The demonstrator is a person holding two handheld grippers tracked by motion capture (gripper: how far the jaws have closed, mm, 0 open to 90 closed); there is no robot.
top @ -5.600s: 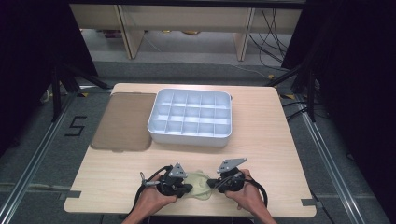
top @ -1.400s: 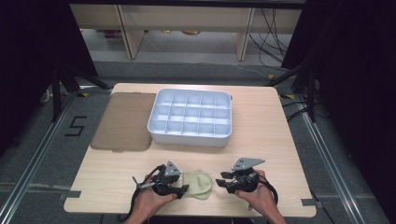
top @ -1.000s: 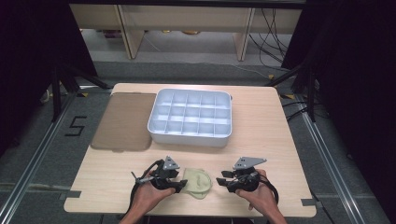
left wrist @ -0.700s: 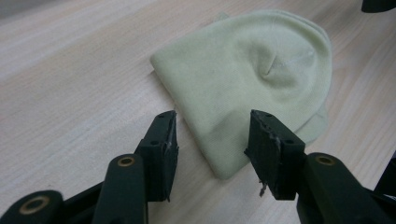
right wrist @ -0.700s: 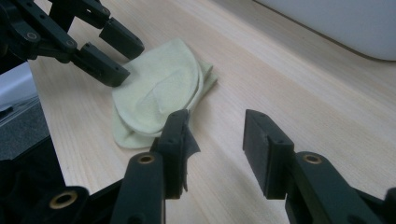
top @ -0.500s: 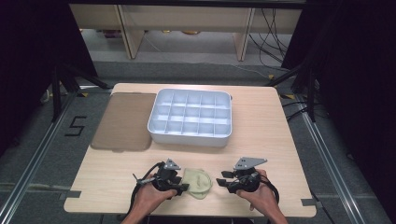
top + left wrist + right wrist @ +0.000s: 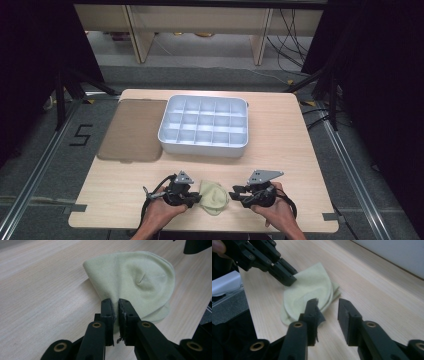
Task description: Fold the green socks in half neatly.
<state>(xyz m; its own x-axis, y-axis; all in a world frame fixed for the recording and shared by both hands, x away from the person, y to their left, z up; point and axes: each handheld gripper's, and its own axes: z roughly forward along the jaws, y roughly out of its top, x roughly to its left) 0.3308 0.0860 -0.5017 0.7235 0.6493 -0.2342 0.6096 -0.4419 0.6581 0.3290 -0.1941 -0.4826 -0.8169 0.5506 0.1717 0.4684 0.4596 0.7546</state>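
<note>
A pale yellow-green folded cloth (image 7: 214,196) lies near the table's front edge, between my two grippers. My left gripper (image 7: 197,200) sits at its left edge. In the left gripper view the cloth (image 7: 140,282) is pinched at its edge by that gripper (image 7: 115,302), whose jaws have just been closing on the fabric. My right gripper (image 7: 234,192) rests just right of the cloth. Its jaws (image 7: 328,303) have just been closing a little, but a gap of bare wood still shows between them and the cloth (image 7: 309,290) lies beyond the left jaw.
A white tray (image 7: 202,149) with several empty compartments stands at the middle of the table. A brown mat (image 7: 132,129) lies to its left. The table's front edge runs close under both hands.
Compared with several seconds ago, the right gripper has pulled back to the right, off the cloth. Over the last second both hands stay put and the left jaws draw together at the cloth's left edge.
</note>
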